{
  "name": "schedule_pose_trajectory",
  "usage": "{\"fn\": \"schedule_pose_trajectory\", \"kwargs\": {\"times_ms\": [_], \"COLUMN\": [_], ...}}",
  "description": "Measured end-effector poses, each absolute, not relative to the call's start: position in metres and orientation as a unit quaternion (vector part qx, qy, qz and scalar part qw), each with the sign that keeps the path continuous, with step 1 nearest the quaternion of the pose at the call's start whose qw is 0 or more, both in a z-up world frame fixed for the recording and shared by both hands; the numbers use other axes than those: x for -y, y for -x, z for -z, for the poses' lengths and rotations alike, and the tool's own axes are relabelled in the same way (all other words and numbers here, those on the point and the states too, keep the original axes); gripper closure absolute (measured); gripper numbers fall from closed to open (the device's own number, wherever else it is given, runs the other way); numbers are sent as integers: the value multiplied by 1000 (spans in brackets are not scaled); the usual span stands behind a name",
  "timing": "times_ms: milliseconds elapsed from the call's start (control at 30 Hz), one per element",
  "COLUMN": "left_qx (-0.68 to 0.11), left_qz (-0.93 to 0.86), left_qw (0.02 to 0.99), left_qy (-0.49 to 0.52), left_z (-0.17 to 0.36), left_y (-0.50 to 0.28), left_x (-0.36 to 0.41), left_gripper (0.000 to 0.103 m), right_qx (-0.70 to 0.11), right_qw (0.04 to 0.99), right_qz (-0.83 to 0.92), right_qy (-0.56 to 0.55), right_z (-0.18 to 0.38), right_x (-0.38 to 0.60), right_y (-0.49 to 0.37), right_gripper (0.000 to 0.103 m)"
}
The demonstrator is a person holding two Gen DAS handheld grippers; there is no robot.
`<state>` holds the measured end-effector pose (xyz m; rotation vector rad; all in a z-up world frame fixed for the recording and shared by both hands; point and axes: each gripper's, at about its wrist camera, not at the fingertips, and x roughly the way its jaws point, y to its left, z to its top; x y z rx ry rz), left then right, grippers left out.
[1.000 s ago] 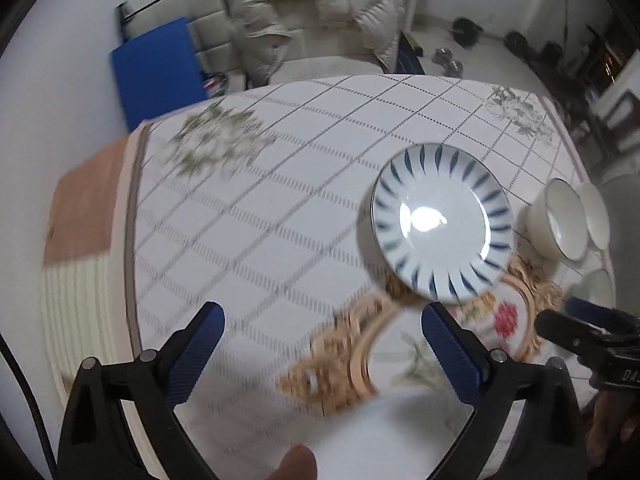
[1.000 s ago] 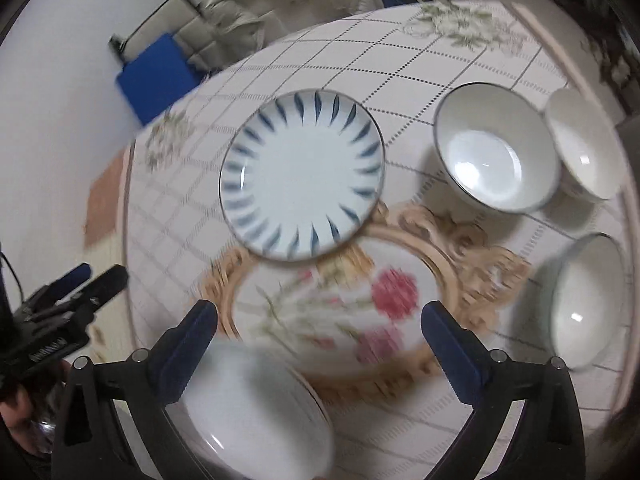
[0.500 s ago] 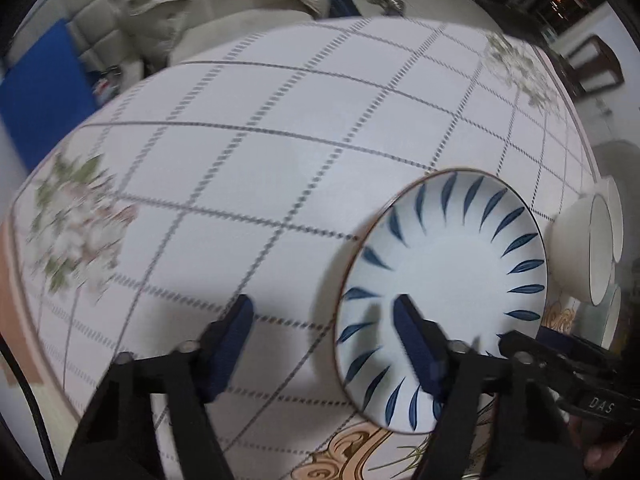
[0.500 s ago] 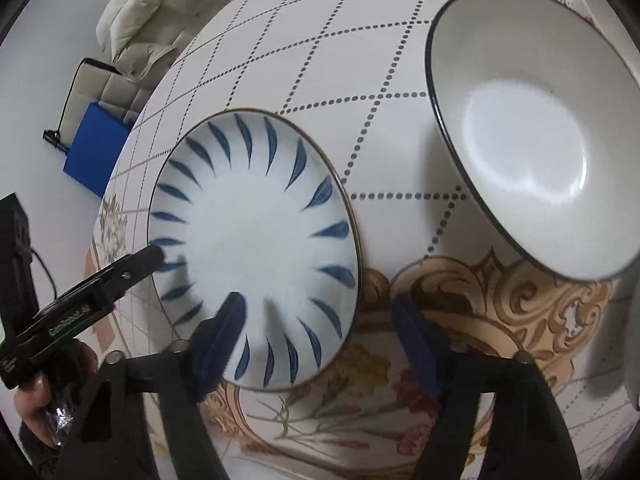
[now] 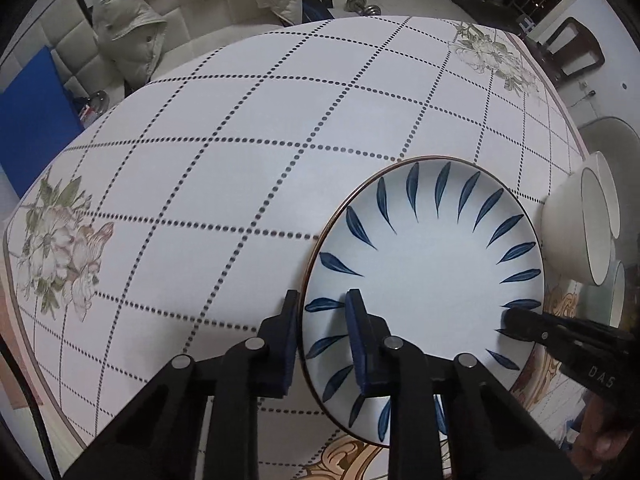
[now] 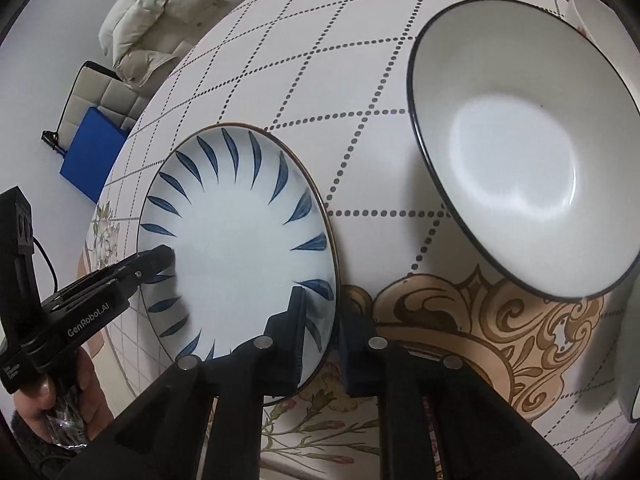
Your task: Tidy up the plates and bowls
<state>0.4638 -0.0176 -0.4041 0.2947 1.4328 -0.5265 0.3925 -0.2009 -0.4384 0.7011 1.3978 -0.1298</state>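
Note:
A white plate with blue leaf strokes [image 5: 432, 280] lies on the tablecloth. My left gripper [image 5: 322, 316] is shut on the plate's left rim, one finger over it and one outside. My right gripper [image 6: 322, 312] is shut on the opposite rim of the same plate [image 6: 236, 240]. Each gripper shows in the other's view: the right one in the left wrist view [image 5: 560, 340], the left one in the right wrist view [image 6: 100, 284]. A white bowl with a dark rim [image 6: 516, 160] stands right of the plate.
More white bowls [image 5: 592, 220] stand at the table's right edge. A round gold-and-floral mat [image 6: 460, 320] lies under the plate's near edge. The checked tablecloth [image 5: 240, 180] stretches to the left. A chair with a padded jacket [image 5: 160, 12] stands beyond the table.
Both grippers have moved down to the plate and closed on its opposite rims. A second ago both were wide open above the table.

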Motion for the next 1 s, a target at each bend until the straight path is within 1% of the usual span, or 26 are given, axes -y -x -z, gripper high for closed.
{"fn": "schedule_pose_trajectory", "kwargs": {"times_ms": [333, 600, 800, 1000], "left_qx": [-620, -598, -580, -579], "left_qz": [233, 222, 209, 181], "left_qw": [742, 765, 784, 793], "left_qy": [-100, -89, -77, -55], "left_z": [372, 338, 305, 288], "left_y": [-435, -407, -371, -321], "left_x": [-8, -19, -33, -55], "left_gripper": [84, 84, 84, 84], "right_qx": [-613, -599, -586, -588], "right_qw": [728, 745, 761, 764], "right_qz": [37, 14, -17, -50], "right_qy": [-303, -293, -277, -259], "right_z": [411, 376, 336, 316], "right_x": [200, 199, 192, 178], "right_y": [-377, -345, -306, -265], "right_gripper": [89, 89, 89, 90]}}
